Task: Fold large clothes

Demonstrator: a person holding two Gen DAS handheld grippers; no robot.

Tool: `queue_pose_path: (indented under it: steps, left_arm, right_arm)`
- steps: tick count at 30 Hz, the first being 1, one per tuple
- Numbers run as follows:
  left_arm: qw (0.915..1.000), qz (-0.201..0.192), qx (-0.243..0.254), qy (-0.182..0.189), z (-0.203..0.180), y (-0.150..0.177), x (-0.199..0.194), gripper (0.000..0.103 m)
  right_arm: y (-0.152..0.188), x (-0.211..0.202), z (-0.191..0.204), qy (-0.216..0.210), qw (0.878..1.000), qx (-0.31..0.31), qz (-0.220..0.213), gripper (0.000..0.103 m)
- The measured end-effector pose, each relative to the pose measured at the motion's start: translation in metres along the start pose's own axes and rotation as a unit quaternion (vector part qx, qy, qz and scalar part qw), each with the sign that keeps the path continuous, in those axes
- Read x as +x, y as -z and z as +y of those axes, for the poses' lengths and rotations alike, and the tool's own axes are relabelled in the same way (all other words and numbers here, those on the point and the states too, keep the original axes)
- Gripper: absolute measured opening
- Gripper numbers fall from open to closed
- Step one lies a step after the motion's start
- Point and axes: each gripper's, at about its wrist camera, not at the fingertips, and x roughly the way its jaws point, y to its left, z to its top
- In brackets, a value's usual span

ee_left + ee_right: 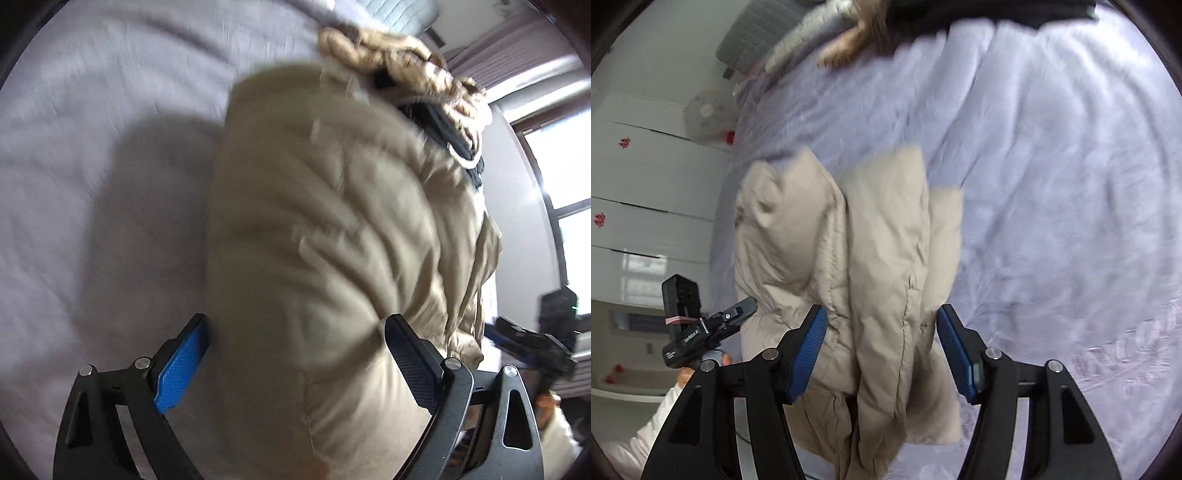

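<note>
Your left gripper, jaws wide, and right gripper, half-open, both straddle the beige padded coat, running lengthwise straight ahead.

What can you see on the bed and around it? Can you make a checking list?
Surface: bed with a wrinkled lilac sheet.
Job's things: beige puffy coat lying bunched on the sheet, fur-trimmed hood at its far end.
Clutter: grey quilted pillow at the far end of the bed.
Grippers: left gripper open, coat between its fingers, pads not pressing; right gripper open astride the coat's folds.
Cables: nothing seen.
Surroundings: white wardrobe with red stickers, bright window, a person's white sleeve.
</note>
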Motion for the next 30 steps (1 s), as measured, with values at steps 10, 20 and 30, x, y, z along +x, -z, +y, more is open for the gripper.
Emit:
queue_pose_path:
  steps: [10, 20, 30]
  left_arm:
    - [0.9894, -0.083, 0.073, -0.095, -0.071, -0.067, -0.001, 0.095]
    - [0.9756, -0.038, 0.101, -0.191, -0.114, -0.087, 0.084, 0.095]
    - [0.9688, -0.027, 0.121, -0.215, -0.123, -0.082, 0.092, 0.095]
  right_arm:
    - [-0.019, 0.044, 0.091, 0.033, 0.996, -0.085, -0.018, 0.020]
    - [-0.029, 0.090, 0.027, 0.120, 0.992, -0.008, 0.028, 0.012]
    - [-0.023, 0.097, 0.012, 0.120, 0.992, 0.002, 0.036, 0.011]
